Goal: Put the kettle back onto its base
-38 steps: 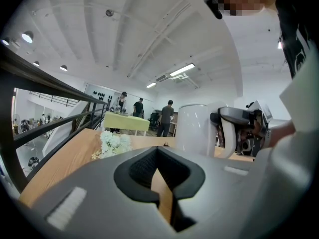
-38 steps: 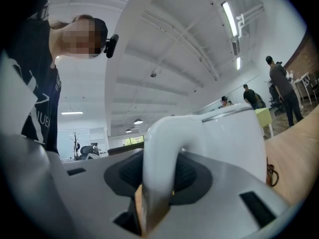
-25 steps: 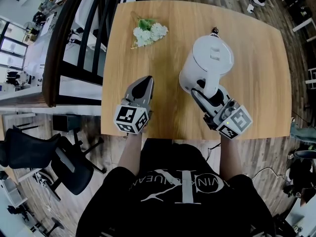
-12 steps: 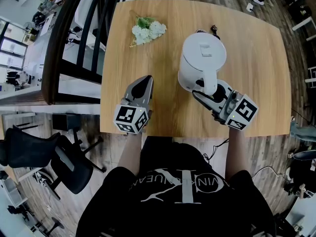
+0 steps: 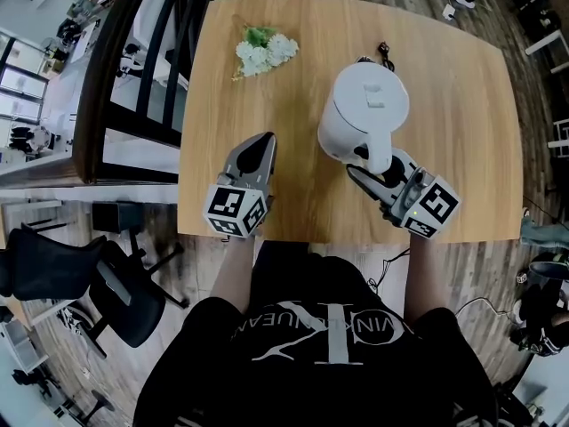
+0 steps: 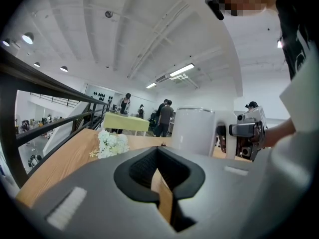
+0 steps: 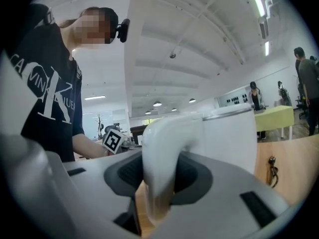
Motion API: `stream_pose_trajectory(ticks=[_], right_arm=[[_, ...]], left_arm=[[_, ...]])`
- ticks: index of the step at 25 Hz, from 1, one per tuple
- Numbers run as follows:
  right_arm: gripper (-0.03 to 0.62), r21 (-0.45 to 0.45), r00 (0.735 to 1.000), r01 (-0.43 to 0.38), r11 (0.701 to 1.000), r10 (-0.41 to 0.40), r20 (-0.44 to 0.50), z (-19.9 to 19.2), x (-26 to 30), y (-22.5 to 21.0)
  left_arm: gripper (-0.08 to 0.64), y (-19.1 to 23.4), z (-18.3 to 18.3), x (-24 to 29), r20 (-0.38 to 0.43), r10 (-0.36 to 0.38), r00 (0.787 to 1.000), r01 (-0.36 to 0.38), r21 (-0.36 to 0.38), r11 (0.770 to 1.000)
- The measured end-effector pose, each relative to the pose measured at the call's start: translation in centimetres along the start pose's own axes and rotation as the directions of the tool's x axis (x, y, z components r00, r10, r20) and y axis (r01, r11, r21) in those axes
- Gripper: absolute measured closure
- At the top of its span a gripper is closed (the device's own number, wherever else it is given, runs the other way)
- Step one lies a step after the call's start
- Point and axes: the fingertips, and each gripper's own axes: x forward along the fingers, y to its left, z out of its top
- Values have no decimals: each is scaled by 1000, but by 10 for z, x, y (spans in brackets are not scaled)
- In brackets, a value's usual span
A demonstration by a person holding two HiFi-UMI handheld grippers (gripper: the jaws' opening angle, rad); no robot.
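Now, right gripper (image 5: 369, 169): clamped on kettle (image 5: 366, 105) handle.
Left gripper (image 5: 259, 149): closed, empty, well apart.
Kettle: upright on table (image 5: 471, 149), directly ahead of right gripper.
Base: unseen, probably beneath kettle.
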Motion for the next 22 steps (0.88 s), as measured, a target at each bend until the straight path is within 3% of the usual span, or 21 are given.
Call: stream_pose_trajectory(ticks=[16, 22], right_arm=[[457, -6, 999, 42, 999, -42, 19, -5, 2, 11], [405, -10, 999, 38, 999, -37, 27, -7, 3, 17]], left_arm=[[557, -13, -2, -11, 0, -2, 1000, 2, -1, 1000], [557, -16, -3, -17, 7, 4, 1000, -4, 1, 1000]])
